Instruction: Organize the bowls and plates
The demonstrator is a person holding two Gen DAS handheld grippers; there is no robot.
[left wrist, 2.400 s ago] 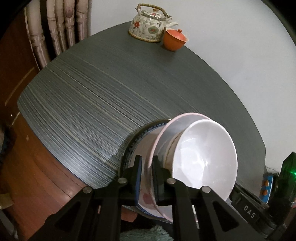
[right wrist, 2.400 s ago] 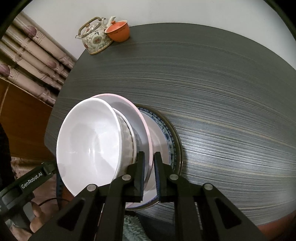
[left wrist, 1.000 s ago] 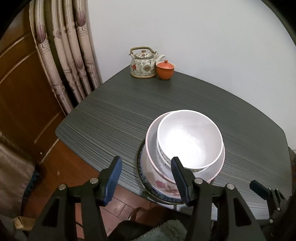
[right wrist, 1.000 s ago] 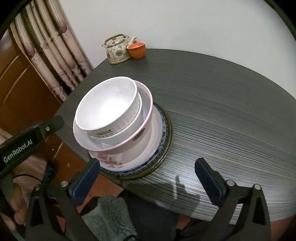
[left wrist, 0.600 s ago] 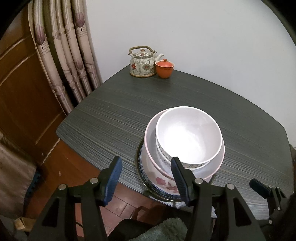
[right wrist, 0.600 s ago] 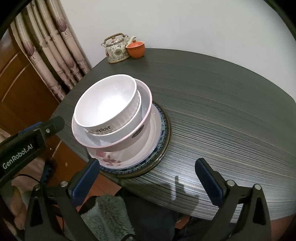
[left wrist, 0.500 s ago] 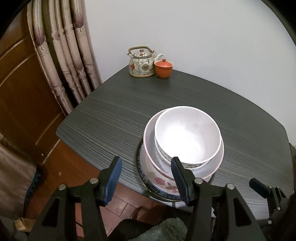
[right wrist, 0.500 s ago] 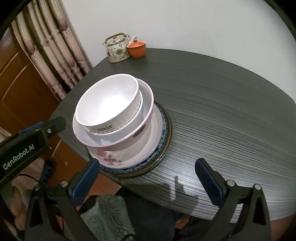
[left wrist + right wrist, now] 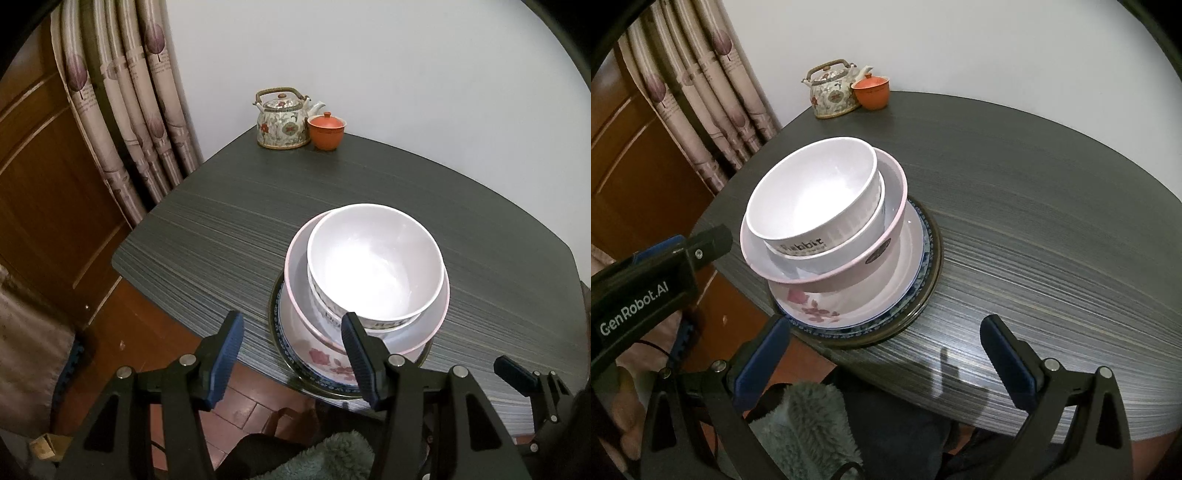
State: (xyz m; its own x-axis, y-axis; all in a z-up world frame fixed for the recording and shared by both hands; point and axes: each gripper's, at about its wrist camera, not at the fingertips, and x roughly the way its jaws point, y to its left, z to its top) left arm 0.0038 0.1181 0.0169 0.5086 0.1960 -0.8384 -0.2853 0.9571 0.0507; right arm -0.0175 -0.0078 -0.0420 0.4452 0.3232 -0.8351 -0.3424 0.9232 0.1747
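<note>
The stacking looks finished. On the near edge of the dark desk (image 9: 229,236) stands one nested pile: a white bowl (image 9: 812,192) sits inside a second white bowl marked "Rabbit" (image 9: 827,247), that inside a pink-rimmed bowl (image 9: 849,266), which rests in a flowered plate (image 9: 849,306), over a blue-patterned plate (image 9: 925,254) on a dark-rimmed plate (image 9: 936,273) at the bottom. The pile sits upright, though the bowls are off-centre toward the left of the plates in the right wrist view.

The left gripper (image 9: 291,354) hovers just near of the pile with its jaws apart and nothing between them; the right gripper (image 9: 882,358) does likewise, its jaws spread wider and empty. Neither touches the dishes.

At the far corner a floral teapot (image 9: 282,123) and an orange lidded cup (image 9: 327,131) stand side by side, well apart from the pile. No loose plate or bowl shows elsewhere on the desk, so I judge little or nothing is left, unless the pile is to be centred or moved back from the edge.
</note>
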